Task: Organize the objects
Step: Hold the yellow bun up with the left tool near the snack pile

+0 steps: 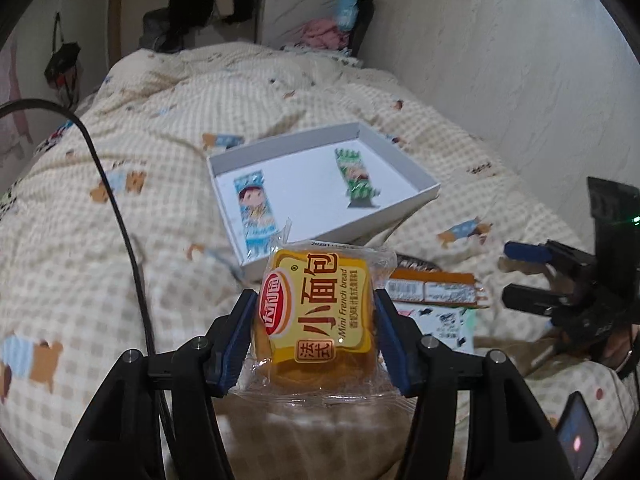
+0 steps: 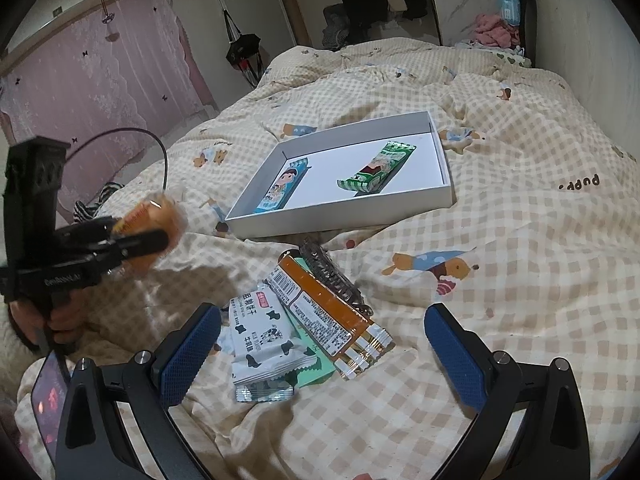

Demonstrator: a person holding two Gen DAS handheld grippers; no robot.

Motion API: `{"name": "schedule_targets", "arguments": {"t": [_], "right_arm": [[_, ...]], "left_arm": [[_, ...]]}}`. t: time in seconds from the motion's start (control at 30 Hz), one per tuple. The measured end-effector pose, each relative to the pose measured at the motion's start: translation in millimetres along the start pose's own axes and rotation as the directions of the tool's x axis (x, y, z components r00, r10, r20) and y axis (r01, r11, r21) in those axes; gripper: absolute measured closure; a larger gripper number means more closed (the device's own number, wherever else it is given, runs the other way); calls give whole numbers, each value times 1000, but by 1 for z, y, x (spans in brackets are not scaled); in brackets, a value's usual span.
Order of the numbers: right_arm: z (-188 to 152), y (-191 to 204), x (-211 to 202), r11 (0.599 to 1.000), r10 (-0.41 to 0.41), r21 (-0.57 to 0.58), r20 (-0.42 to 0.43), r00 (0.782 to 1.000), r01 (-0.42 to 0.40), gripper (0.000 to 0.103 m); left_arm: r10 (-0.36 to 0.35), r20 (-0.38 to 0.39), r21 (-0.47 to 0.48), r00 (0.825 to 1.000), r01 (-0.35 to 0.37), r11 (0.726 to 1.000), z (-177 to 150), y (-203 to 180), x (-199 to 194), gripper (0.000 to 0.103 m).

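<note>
A yellow mini French bread packet (image 1: 320, 308) hangs above the checked quilt, and my left gripper (image 1: 316, 300) is shut on it with a blue pad against each side. The right wrist view shows that gripper (image 2: 152, 240) at the left, holding the packet (image 2: 160, 216) up. Beyond it lies a white box tray (image 1: 424, 196) (image 2: 340, 220) with a blue snack bar (image 1: 256, 212) (image 2: 282, 190) and a green snack bar (image 1: 356, 178) (image 2: 378, 172) inside. My right gripper (image 2: 322, 320) stands open just above a pile: a white milk biscuit packet (image 2: 264, 340), an orange bar packet (image 2: 332, 312) and a dark hair clip (image 2: 328, 276).
A phone (image 2: 50, 400) lies on the quilt at the near left. A black cable (image 1: 120, 216) trails from the left gripper. A wall runs along the bed's right side, clothes are heaped at the far end (image 2: 496, 28), and a pink curtain (image 2: 100, 80) hangs left.
</note>
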State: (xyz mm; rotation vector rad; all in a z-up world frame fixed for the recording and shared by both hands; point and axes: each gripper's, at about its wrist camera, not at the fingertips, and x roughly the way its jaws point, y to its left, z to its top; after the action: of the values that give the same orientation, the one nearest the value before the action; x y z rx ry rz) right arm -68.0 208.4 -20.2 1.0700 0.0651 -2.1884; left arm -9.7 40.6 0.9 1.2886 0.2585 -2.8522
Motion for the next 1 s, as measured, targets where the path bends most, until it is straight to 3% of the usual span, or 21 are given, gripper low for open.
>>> {"name": "schedule_targets", "arguments": {"t": [0.27, 0.47, 1.0], "right_arm": [[0, -3, 3, 1000, 18, 16, -15, 1000, -17, 1], [0, -4, 4, 999, 26, 22, -23, 999, -26, 1], [0, -4, 6, 999, 28, 24, -33, 999, -27, 1]], "left_arm": [[145, 7, 11, 989, -145, 989, -14, -9, -1, 36], [70, -111, -62, 991, -77, 995, -16, 8, 19, 37], [124, -157, 47, 980, -118, 992, -19, -12, 26, 16]]}}
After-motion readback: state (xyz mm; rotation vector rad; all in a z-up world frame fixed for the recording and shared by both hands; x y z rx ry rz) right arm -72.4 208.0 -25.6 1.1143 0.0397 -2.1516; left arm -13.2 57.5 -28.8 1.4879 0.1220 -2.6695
